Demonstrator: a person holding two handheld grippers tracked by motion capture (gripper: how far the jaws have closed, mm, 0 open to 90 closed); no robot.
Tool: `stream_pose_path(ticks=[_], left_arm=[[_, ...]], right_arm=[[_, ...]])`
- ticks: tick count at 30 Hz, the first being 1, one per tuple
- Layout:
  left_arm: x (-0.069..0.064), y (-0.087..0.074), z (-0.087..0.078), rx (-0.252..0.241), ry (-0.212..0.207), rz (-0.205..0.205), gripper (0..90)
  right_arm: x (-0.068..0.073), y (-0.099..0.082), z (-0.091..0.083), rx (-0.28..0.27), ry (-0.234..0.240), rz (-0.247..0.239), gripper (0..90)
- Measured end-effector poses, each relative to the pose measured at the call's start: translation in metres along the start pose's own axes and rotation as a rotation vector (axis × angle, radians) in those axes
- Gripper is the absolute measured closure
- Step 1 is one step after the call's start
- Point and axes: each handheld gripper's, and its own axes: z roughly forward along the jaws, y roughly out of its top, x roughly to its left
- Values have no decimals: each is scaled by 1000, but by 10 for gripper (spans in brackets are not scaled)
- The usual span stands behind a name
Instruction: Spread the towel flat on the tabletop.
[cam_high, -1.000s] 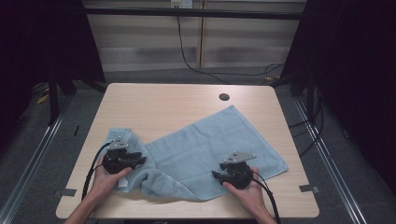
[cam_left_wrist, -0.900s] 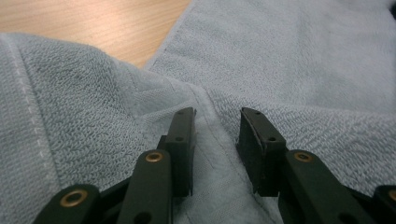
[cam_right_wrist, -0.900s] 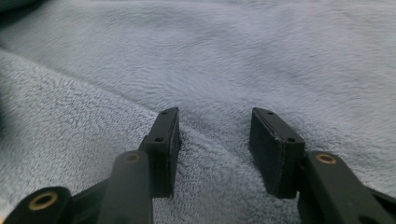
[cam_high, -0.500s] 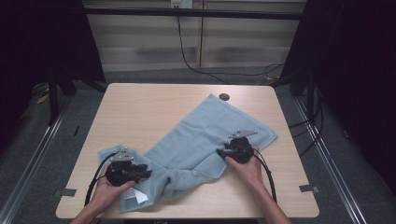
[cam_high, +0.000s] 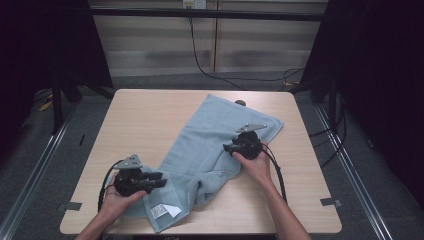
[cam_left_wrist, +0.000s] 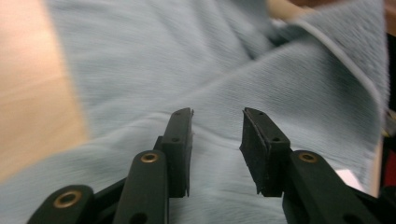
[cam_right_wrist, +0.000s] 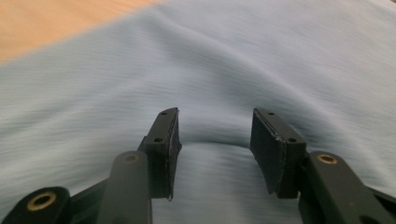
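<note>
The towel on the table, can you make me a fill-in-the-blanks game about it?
1. The towel on the wooden table is light ____ in colour.
2. A small white ____ shows on the towel's near corner.
3. In both gripper views, the jaws of the left gripper and the right gripper stand ____, with a gap between the pads.
4. In the high view, the gripper farther from the person is the ____ one.

Missing words: blue; label; open; right
</note>
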Motion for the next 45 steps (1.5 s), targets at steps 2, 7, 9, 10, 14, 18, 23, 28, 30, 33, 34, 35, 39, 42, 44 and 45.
stream_pose_path(ticks=[2, 7, 9, 10, 14, 18, 23, 28, 30, 33, 34, 35, 39, 42, 44, 45], left_arm=[[12, -3, -7, -21, 34, -28, 652], [27, -16, 9, 83, 93, -23, 735], [26, -16, 11, 79, 95, -12, 759], [26, -15, 12, 76, 93, -24, 765], [20, -15, 15, 82, 105, -6, 770], [18, -15, 15, 84, 105, -11, 768], [21, -12, 9, 50, 89, -32, 701], [30, -11, -10, -39, 121, -87, 665], [36, -12, -16, -63, 128, -110, 661], [42, -14, -19, -66, 131, -124, 674], [44, -15, -16, -41, 141, -116, 690], [44, -16, -13, -24, 146, -109, 690], [42, -21, 3, 53, 166, -73, 713], [38, -20, 4, 54, 172, -72, 725], [38, -20, 4, 56, 172, -67, 725], [38, -20, 4, 55, 165, -72, 723]], right_arm=[[9, 0, -9, -19, 46, -6, 525], [67, -3, -40, -35, 246, -73, 471], [82, -3, -46, -58, 326, -56, 451], [89, -2, -47, -62, 361, -58, 441], [106, 1, -44, -54, 395, -98, 411], [117, -7, -34, 14, 405, -115, 432], [105, -36, -33, 67, 360, -106, 875], [88, -45, -40, 84, 294, -114, 900], [74, -48, -48, 80, 249, -86, 900], [68, -47, -63, 20, 266, -49, 773], [76, -39, -73, -33, 327, -40, 670], [76, -39, -73, -33, 327, -40, 670], [101, -25, -74, -55, 408, -58, 496], [117, -21, -63, -29, 442, -92, 435], [123, -23, -51, 5, 436, -110, 504], [124, -27, -45, 24, 420, -130, 671]])
